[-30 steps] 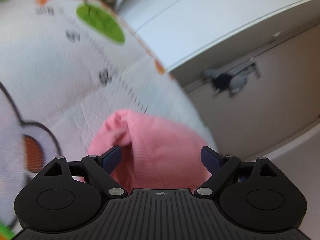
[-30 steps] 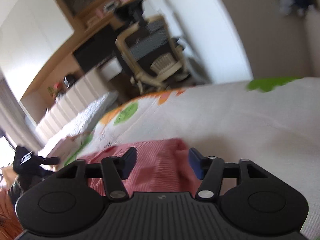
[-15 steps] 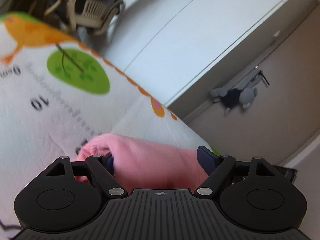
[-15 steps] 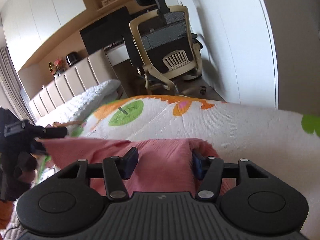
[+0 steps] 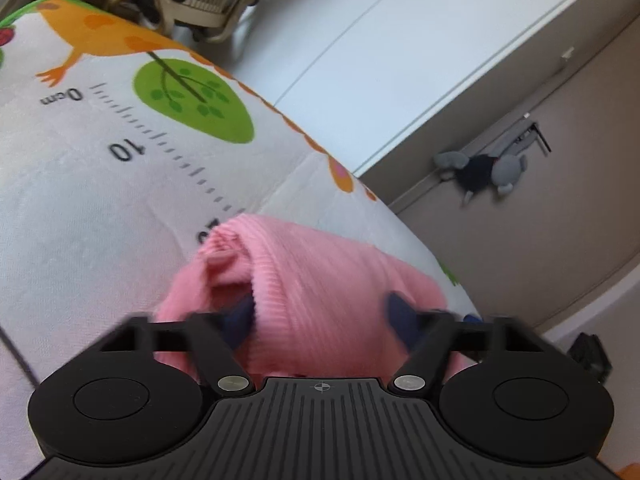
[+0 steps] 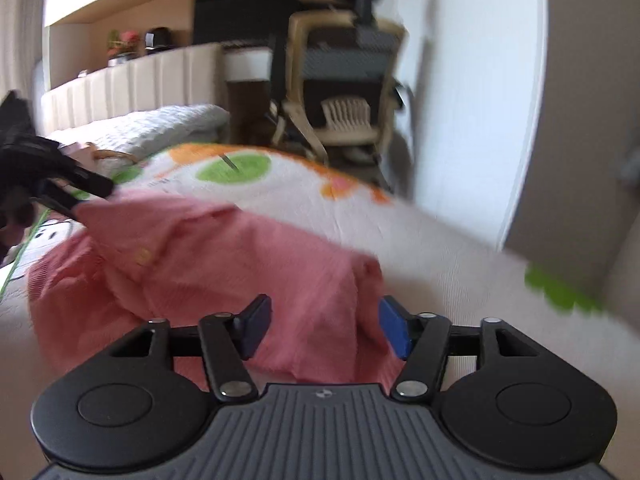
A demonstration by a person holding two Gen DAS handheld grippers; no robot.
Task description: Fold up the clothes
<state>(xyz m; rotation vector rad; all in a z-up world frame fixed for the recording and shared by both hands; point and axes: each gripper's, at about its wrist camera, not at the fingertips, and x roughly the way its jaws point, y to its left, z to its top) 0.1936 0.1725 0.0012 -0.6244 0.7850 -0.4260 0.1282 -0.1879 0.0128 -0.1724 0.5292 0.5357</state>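
- Garment: pink ribbed-knit top (image 6: 224, 264) with small pale button (image 6: 143, 255), lying bunched on white printed bed cover with green leaves, orange bird and ruler marks (image 5: 100, 200).
- Left tool (image 5: 320, 316): spread wide, blue pads either side of a raised pink fold; whether anything is pinched cannot be told, blurred.
- Right tool (image 6: 320, 330): spread too, pads (image 6: 394, 330) straddling the near edge of the knit, nothing clamped.
- Seen from right wrist view: other black tool at far left corner of the garment, touching or just beside the cloth; cannot tell which.
- Handling, judged: light, limp, stretchy; no stiffness, so sags and drapes from any single hold. Ribbed surface grippy, low slip risk. Not fragile, though knit can snag or stretch out if yanked.
- Where to grab, judged: hem or shoulder seam edges, two spread corners at once, single layer if possible; avoid mid-panel bunch, picks up several layers and ruins the fold line.
- Soft cover underneath gives way, so pads need to dig down slightly to catch the edge; risk of pinching the cover along with it.
- Background only: beige office chair (image 6: 344, 80), grey plush toy (image 5: 480, 170) on the floor.
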